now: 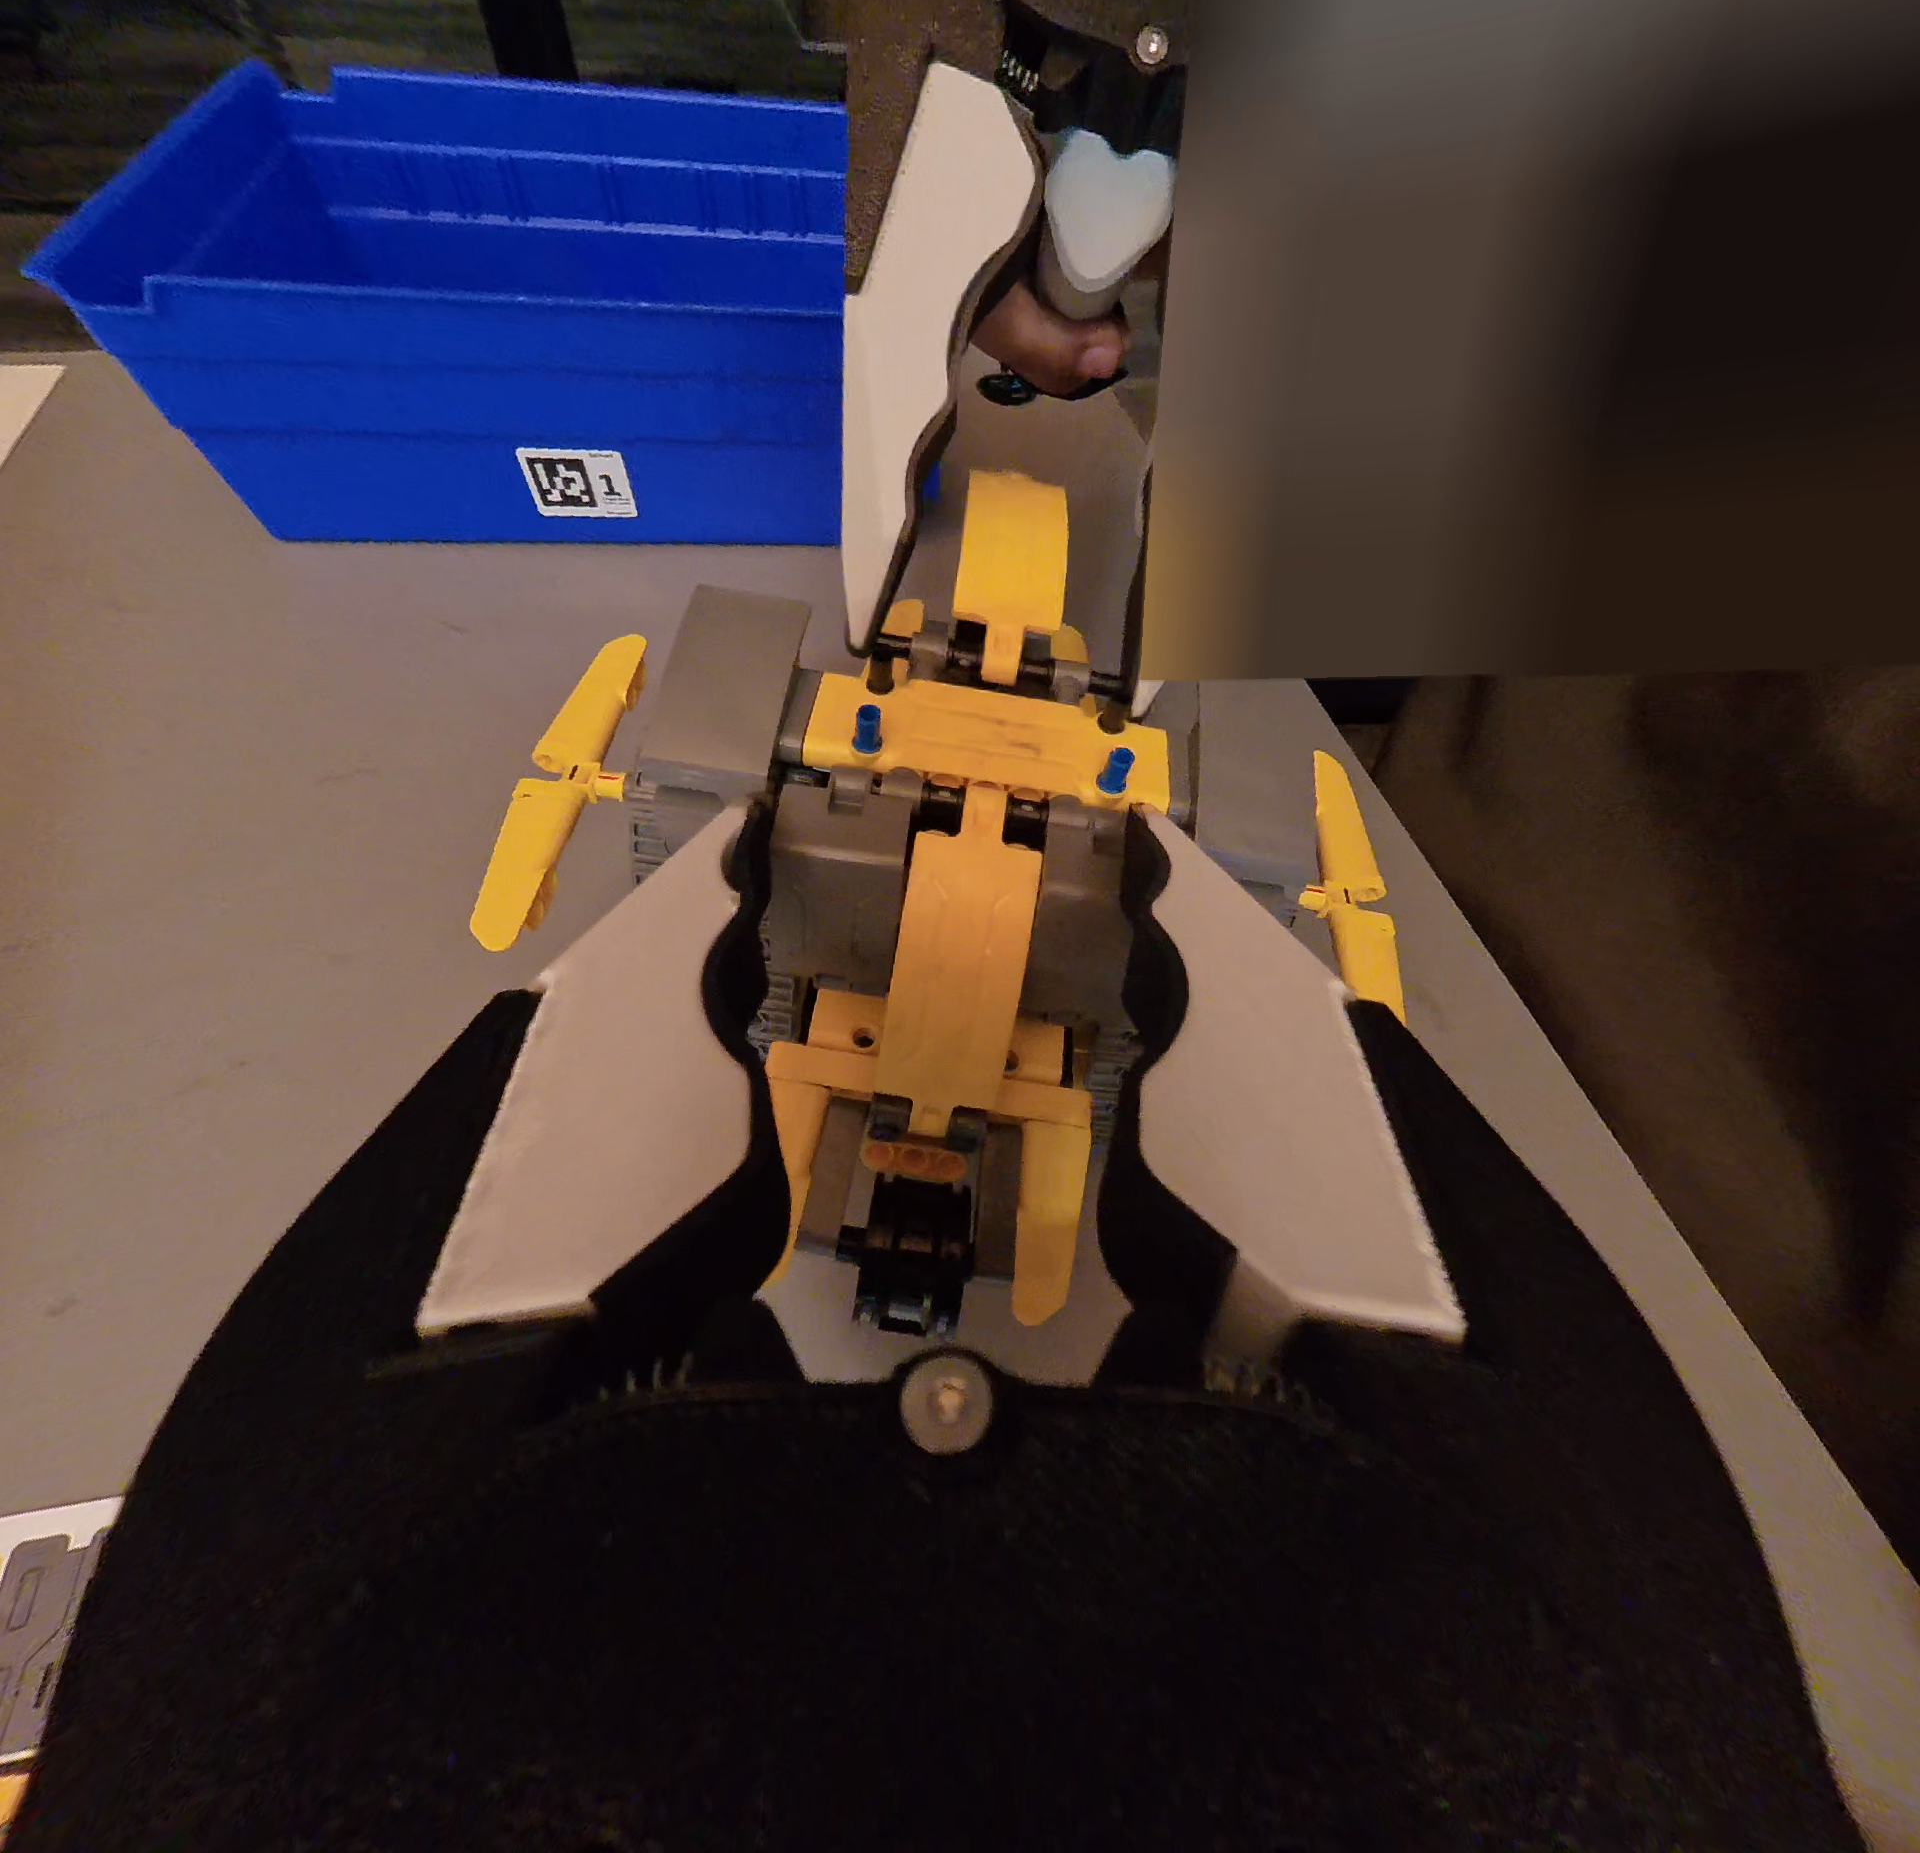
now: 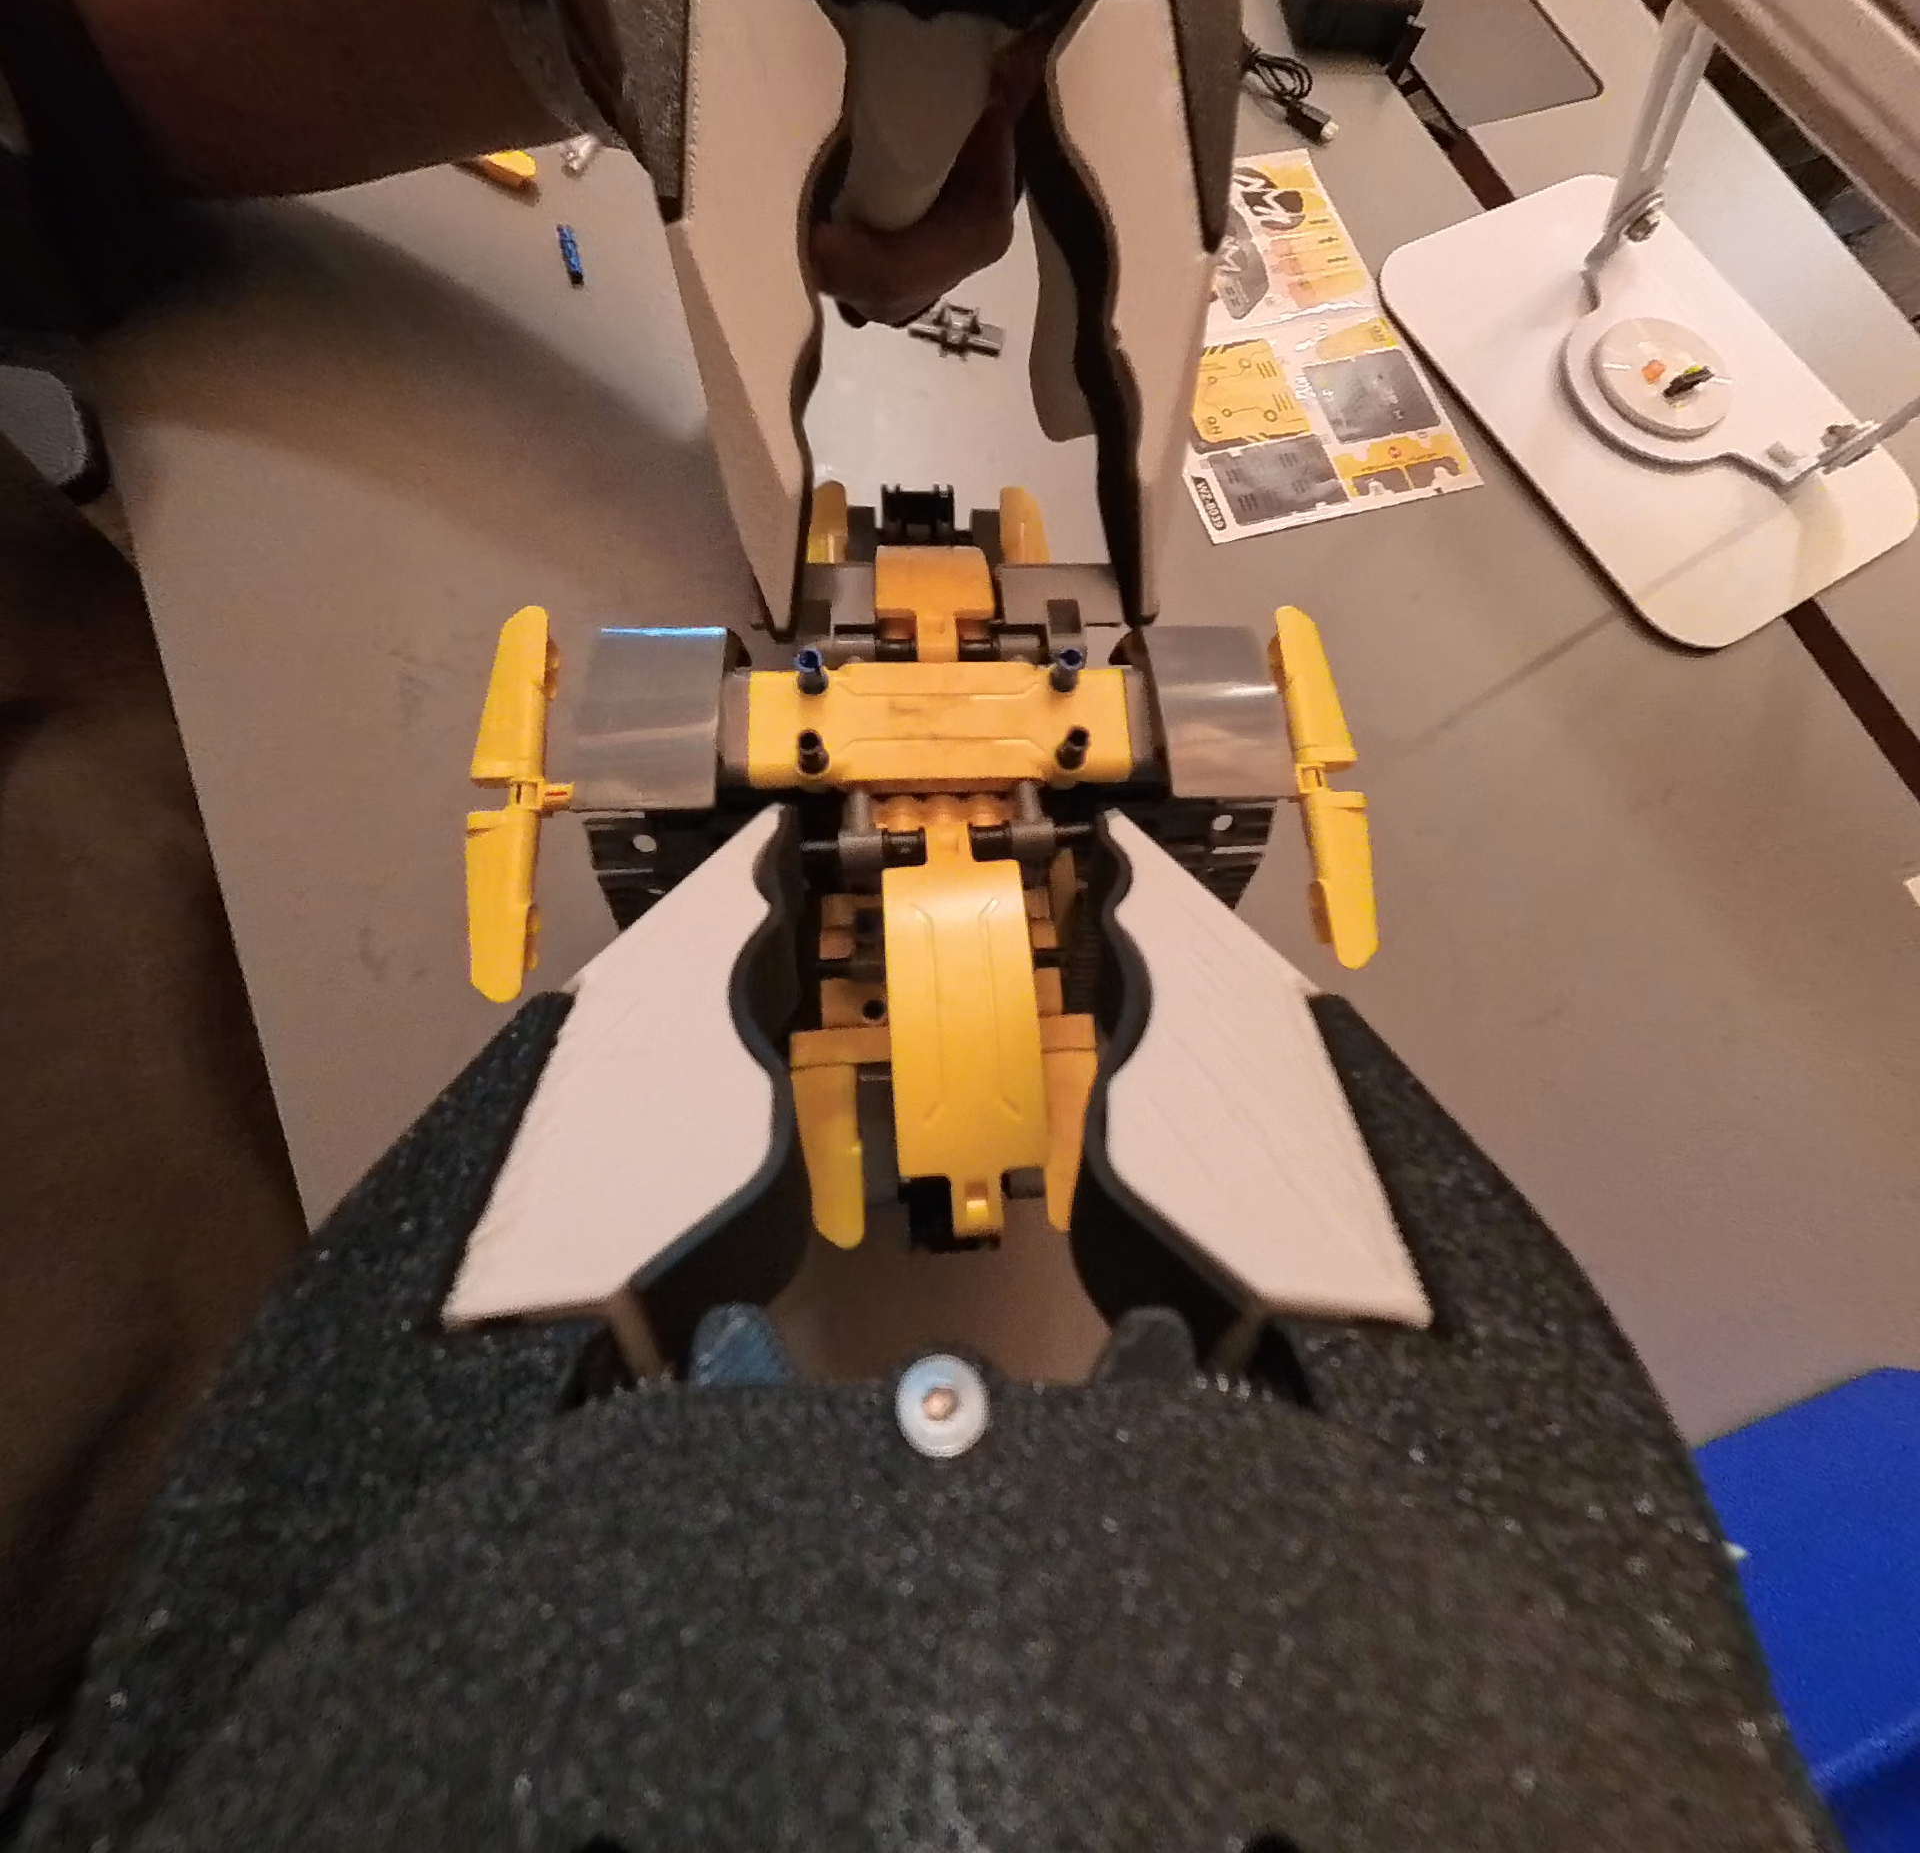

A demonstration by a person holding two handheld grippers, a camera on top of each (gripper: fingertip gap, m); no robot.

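A yellow and grey brick-built tracked vehicle model (image 1: 966,930) stands on the grey table (image 1: 260,868). It has yellow side blades (image 1: 561,795) and two blue pins (image 1: 868,728) on top. My left gripper (image 1: 940,827) is shut on the model's grey body, one finger against each side. My right gripper (image 1: 1003,671) comes from the opposite side. In the right wrist view the model (image 2: 935,723) lies between my right gripper's (image 2: 945,827) fingers, which press the ends of a dark axle. The left gripper (image 2: 961,619) clamps the far end there.
A blue bin (image 1: 468,349) stands at the back left, and its corner shows in the right wrist view (image 2: 1818,1543). A sticker sheet (image 2: 1320,349), a white stand base (image 2: 1662,401), a loose blue pin (image 2: 569,250) and a dark grey piece (image 2: 961,328) lie on the table. My hands' fingertips stand some 4 cm from each other. The loose blue pin (image 2: 569,250) is about 30 cm from both grippers' fingertips.
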